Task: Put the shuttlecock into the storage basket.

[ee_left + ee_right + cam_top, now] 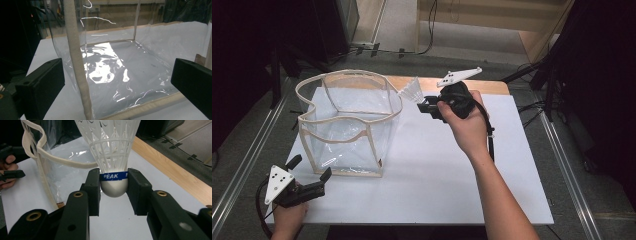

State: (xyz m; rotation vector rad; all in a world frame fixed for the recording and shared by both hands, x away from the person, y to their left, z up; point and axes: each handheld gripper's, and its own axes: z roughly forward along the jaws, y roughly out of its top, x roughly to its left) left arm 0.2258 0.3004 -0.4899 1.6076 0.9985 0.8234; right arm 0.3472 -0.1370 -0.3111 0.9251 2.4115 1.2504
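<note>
I've got the shuttlecock pinched at its cork by my right gripper, upper centre, beside the clear bag. Feather-light, crushable skirt. Left gripper gapes, lower left.

A white shuttlecock banded in blue with white "PEAK" lettering is seen. Beside it, a clear bag is edged in cream. Both are backed by a white table.
</note>
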